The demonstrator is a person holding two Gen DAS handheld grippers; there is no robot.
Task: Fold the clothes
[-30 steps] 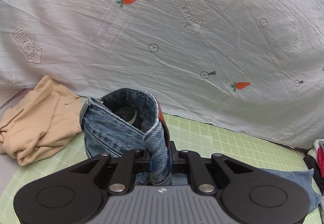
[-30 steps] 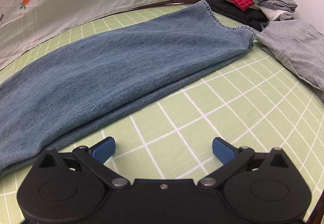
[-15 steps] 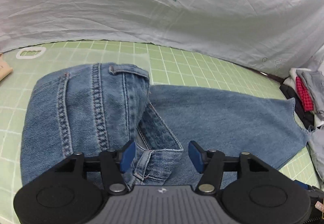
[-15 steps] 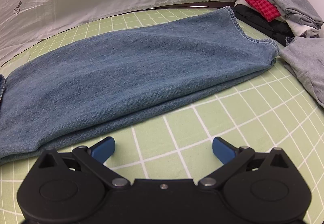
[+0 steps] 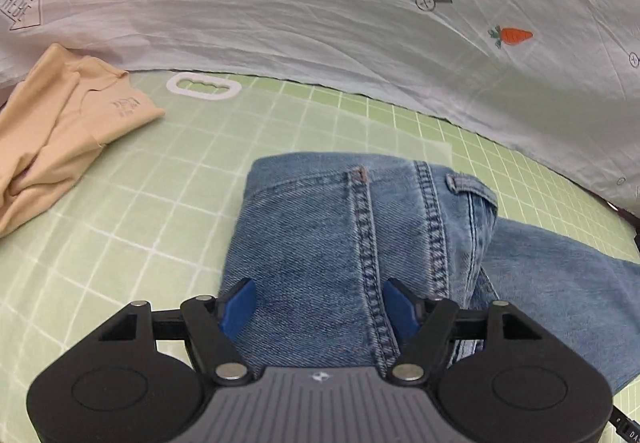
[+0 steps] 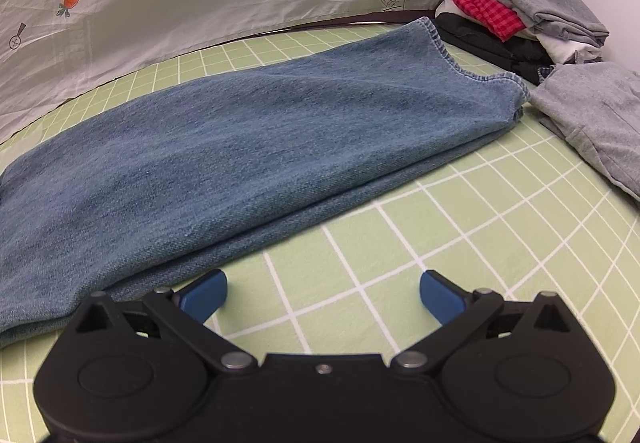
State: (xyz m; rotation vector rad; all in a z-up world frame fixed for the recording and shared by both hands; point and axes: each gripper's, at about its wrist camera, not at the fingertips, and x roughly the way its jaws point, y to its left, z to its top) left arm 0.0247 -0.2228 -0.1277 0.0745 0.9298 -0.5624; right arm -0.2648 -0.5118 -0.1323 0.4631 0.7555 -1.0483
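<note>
Left view, left gripper [image 5: 319, 303]: jaws apart, over the jeans, gripping nothing.
Left view, jeans [image 5: 360, 243]: waist end folded over, lying on the green grid mat [image 5: 160, 211].
Left view, tan garment [image 5: 52, 139]: crumpled at the mat's far left.
Right view, right gripper [image 6: 323, 297]: jaws apart, over bare mat beside the jeans' near edge.
Right view, jeans legs [image 6: 248, 147]: flat, hems toward the clothes stack [image 6: 516, 15].
Right view, grey garment [image 6: 592, 115]: just beside the hems.

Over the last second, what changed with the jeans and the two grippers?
The left gripper let go of the jeans waistband it had lifted; the waist end now lies folded over on the mat, jaws open above it. The right gripper stayed open; legs unmoved.
</note>
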